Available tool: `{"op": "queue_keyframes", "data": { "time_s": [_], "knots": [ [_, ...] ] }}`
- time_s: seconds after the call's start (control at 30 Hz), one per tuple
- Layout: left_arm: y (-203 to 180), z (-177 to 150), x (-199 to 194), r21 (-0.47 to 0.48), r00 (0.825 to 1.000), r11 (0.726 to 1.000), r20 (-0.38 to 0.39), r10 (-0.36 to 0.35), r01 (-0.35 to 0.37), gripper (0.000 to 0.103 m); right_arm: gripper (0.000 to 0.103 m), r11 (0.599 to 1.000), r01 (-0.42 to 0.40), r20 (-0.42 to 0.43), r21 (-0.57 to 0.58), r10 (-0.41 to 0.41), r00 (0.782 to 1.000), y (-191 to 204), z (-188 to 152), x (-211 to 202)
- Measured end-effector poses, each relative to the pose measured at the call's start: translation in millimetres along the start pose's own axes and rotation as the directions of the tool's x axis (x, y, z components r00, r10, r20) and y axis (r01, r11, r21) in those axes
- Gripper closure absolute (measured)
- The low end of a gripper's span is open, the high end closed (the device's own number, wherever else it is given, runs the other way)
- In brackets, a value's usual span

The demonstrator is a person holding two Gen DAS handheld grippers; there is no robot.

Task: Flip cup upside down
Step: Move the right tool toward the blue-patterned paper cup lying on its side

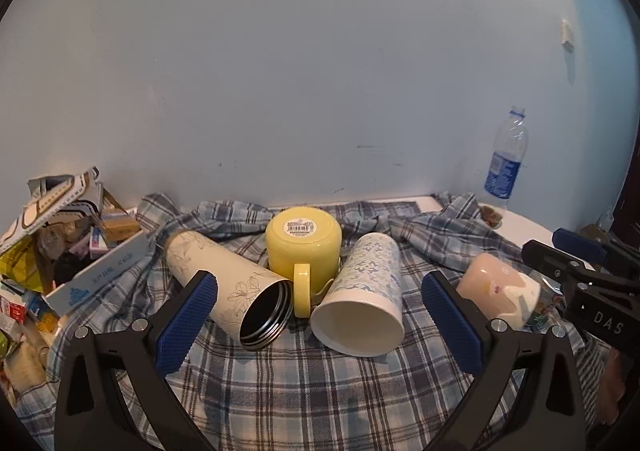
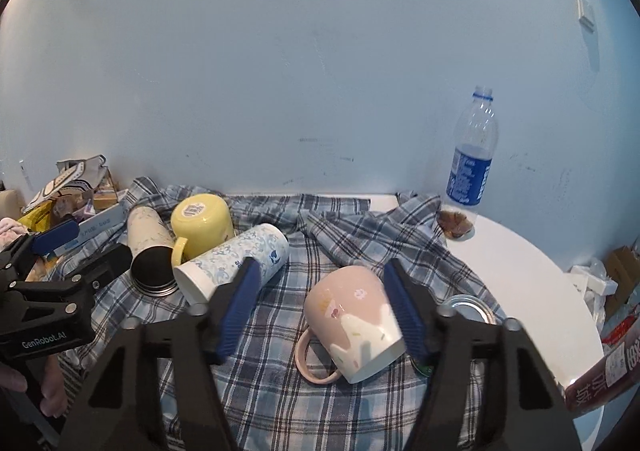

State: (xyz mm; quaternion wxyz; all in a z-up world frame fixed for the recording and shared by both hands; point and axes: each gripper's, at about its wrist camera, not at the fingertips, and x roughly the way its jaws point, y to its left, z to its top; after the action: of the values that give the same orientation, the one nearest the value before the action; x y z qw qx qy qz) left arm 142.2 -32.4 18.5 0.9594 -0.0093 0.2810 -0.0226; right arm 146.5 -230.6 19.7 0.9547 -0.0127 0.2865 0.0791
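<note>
A pink and white mug (image 2: 352, 319) lies on its side on the plaid cloth (image 2: 280, 391), handle toward me. My right gripper (image 2: 324, 307) is open with the mug between its blue pads; the right pad (image 2: 406, 311) is against the mug's side. The mug also shows in the left wrist view (image 1: 500, 287). My left gripper (image 1: 320, 315) is open and empty, facing a cream flask (image 1: 228, 287) and a blue-patterned cup (image 1: 364, 295), both lying on their sides. A yellow mug (image 1: 304, 251) stands upside down behind them.
A box of clutter (image 1: 60, 251) sits at the left. A water bottle (image 2: 472, 159) stands by the wall on the white table (image 2: 540, 283). A metal lid (image 2: 468, 307) lies right of the pink mug. A red package (image 2: 608, 371) is at far right.
</note>
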Motion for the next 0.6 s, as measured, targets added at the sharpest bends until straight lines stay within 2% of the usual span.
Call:
{"op": "queue_keyframes", "data": {
  "time_s": [0.07, 0.1, 0.2, 0.33, 0.4, 0.5, 0.6],
  "knots": [
    [1, 3, 15, -0.018, 0.999, 1.000, -0.037, -0.009, 0.009, 0.000, 0.069, 0.999, 0.032, -0.047, 0.013, -0.031, 0.998, 0, 0, 16],
    [2, 4, 23, -0.030, 0.998, 0.999, -0.060, -0.024, 0.023, 0.000, 0.070, 0.999, 0.026, -0.066, 0.020, -0.024, 0.998, -1, -1, 22],
    [-1, 9, 47, -0.027, 0.989, 0.996, -0.117, -0.087, 0.085, 0.000, 0.071, 1.000, 0.008, -0.094, 0.024, -0.006, 0.996, 1, -4, 35],
    [-17, 10, 76, 0.030, 0.975, 0.993, -0.196, -0.108, 0.117, 0.000, 0.071, 1.000, 0.022, -0.110, 0.007, -0.021, 0.994, 4, -7, 46],
    [-20, 6, 92, 0.024, 0.958, 0.990, -0.255, -0.128, 0.138, 0.000, 0.071, 1.000, 0.022, -0.120, 0.016, -0.019, 0.993, 1, -8, 51],
    [-18, 0, 110, -0.048, 0.929, 0.981, -0.315, -0.194, 0.189, 0.002, 0.071, 0.999, 0.026, -0.135, 0.032, -0.022, 0.991, -3, -7, 58],
    [-24, -3, 112, -0.001, 0.938, 0.986, -0.307, -0.157, 0.165, 0.003, 0.071, 0.997, 0.060, -0.141, 0.050, -0.053, 0.989, -8, -4, 64]
  ]
}}
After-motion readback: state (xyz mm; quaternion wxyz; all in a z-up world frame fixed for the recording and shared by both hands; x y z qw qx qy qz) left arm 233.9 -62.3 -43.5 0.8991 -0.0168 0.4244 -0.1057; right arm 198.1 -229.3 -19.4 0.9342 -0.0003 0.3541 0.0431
